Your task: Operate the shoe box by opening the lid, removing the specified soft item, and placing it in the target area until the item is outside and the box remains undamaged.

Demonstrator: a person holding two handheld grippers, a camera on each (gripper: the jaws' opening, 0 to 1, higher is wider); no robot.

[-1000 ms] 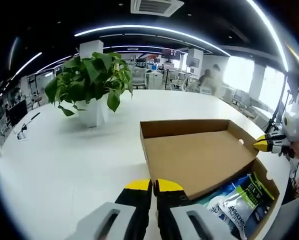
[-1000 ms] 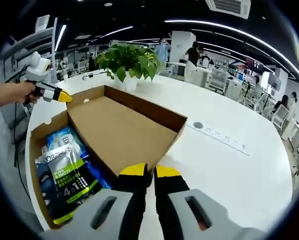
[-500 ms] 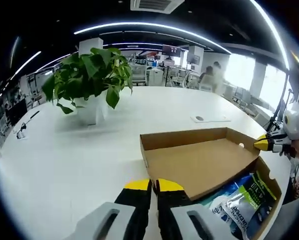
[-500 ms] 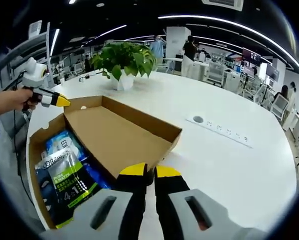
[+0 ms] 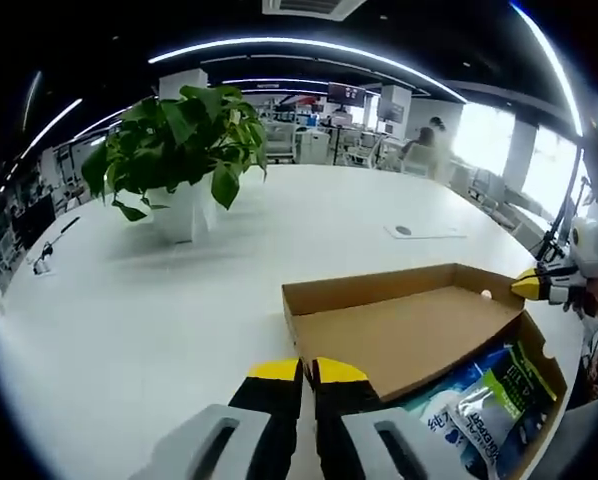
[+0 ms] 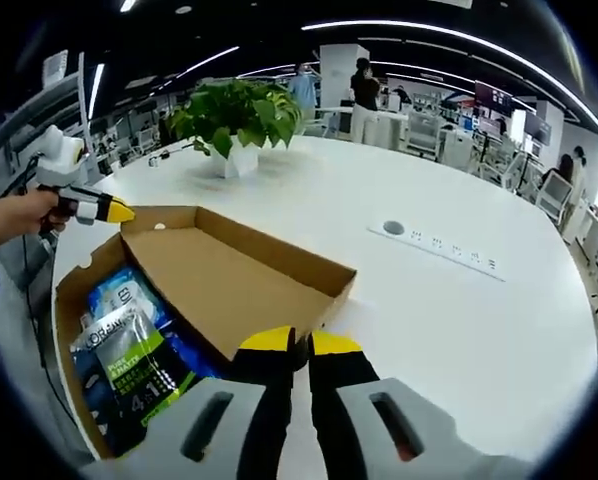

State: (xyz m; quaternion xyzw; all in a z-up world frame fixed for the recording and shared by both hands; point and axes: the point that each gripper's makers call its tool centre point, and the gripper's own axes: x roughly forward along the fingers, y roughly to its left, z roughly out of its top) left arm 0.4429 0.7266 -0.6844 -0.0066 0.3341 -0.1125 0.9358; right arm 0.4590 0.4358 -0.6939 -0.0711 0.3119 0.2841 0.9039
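The brown cardboard shoe box (image 5: 545,372) lies on the white table with its lid (image 5: 404,330) swung back and hanging low over the tabletop. Inside lie soft blue and green-white packets (image 5: 479,412). My left gripper (image 5: 302,371) is shut on one front corner of the lid. In the right gripper view the lid (image 6: 229,285) spreads ahead of my right gripper (image 6: 299,343), which is shut on its front edge. The packets (image 6: 129,352) show at lower left inside the box (image 6: 67,330). Each view shows the other gripper at the lid's far corner, the right gripper (image 5: 541,286) and the left gripper (image 6: 91,208).
A potted green plant (image 5: 179,150) (image 6: 234,115) stands on the white table (image 5: 129,300) beyond the box. A flat socket strip (image 6: 439,250) (image 5: 419,232) lies in the tabletop past the lid. A hand (image 6: 14,215) holds the left gripper. Office desks and people are far behind.
The lid has tipped further back and lower toward the table. More of the packets shows in the box. Both grippers stay on the lid's corners.
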